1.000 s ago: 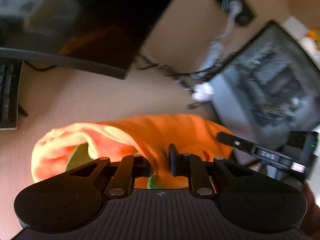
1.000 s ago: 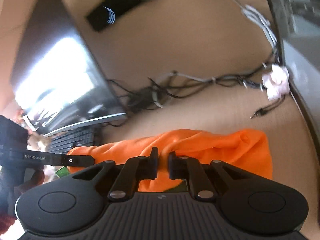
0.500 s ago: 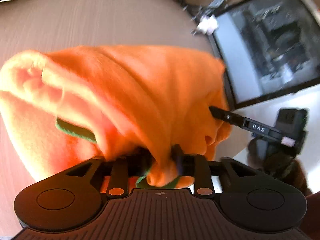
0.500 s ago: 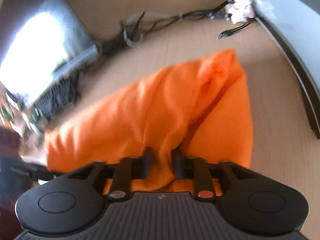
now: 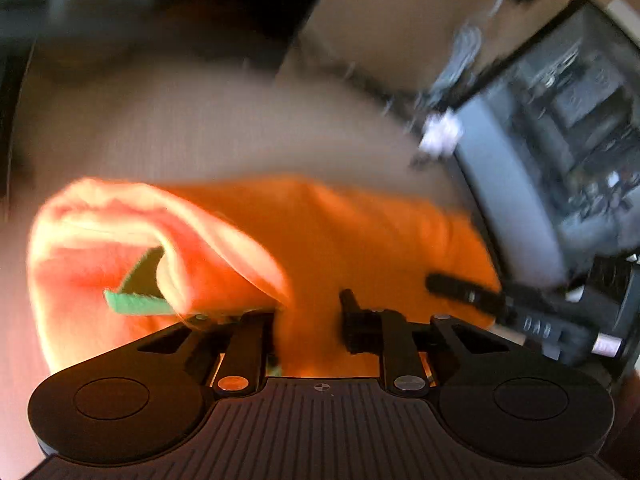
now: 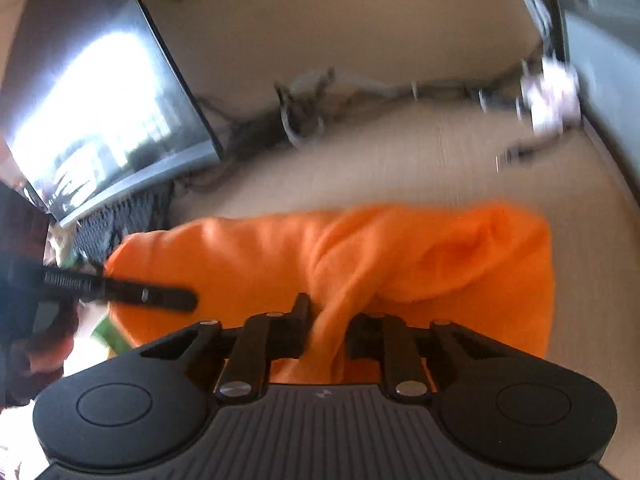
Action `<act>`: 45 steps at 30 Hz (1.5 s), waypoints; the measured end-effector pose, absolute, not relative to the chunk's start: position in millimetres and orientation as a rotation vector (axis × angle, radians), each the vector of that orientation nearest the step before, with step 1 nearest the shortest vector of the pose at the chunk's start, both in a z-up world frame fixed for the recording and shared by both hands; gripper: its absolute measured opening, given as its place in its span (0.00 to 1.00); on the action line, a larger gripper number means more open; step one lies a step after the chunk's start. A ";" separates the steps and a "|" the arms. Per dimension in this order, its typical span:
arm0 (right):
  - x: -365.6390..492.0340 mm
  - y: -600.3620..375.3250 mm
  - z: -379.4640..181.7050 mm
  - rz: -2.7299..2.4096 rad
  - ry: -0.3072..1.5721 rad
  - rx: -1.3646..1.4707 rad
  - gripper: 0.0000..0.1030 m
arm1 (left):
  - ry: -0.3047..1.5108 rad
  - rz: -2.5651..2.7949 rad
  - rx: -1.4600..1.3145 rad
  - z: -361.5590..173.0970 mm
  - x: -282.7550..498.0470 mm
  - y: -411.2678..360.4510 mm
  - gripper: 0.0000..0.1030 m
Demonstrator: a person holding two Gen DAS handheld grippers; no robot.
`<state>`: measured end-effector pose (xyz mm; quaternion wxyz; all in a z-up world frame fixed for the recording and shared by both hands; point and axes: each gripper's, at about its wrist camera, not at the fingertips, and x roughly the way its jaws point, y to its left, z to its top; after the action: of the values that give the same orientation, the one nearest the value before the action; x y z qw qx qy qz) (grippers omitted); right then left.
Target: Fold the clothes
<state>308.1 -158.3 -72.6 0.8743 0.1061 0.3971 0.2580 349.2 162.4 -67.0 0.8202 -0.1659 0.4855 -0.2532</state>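
Orange fleece garment (image 5: 340, 240), bunched, on matte desk (image 5: 200, 132).

Desk (image 6: 400, 168): light tan wood-grain top. On it: an orange garment (image 6: 360, 256), bunched, with a green trim (image 5: 136, 300); a tangle of dark and pale cables (image 6: 304, 116) behind it; a keyboard (image 6: 120, 220) to one side under a monitor (image 6: 100, 92); a second monitor (image 5: 560, 152) opposite.
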 end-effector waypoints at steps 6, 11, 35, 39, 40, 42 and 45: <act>277.4 -172.0 -46.9 0.597 0.778 0.267 0.13 | 0.962 -0.632 -0.309 -40.0 312.7 171.7 0.23; 249.0 -158.8 -104.0 0.560 0.955 0.204 0.13 | 1.151 -0.583 -0.337 -104.8 270.4 183.7 0.26; 225.4 -146.6 -71.3 0.531 0.894 0.021 0.73 | 1.077 -0.751 -0.344 -114.4 259.4 167.0 0.83; 232.6 -160.8 -28.4 0.557 0.767 0.135 1.00 | 1.041 -0.782 -0.317 -119.4 244.8 166.8 0.86; 236.5 -161.2 -21.0 0.567 0.735 0.157 1.00 | 1.041 -0.783 -0.320 -119.2 244.6 168.4 0.86; 250.2 -147.8 -26.3 0.573 0.730 0.137 1.00 | 1.045 -0.787 -0.318 -119.4 245.3 170.5 0.86; 271.5 -116.7 -68.7 0.517 0.821 -0.051 1.00 | 1.053 -0.788 -0.317 -118.1 246.0 174.1 0.86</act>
<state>271.5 -116.7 -68.7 0.8844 -0.0247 0.3944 0.2484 246.0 174.1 -118.1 0.7799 -0.1467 0.4871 -0.3646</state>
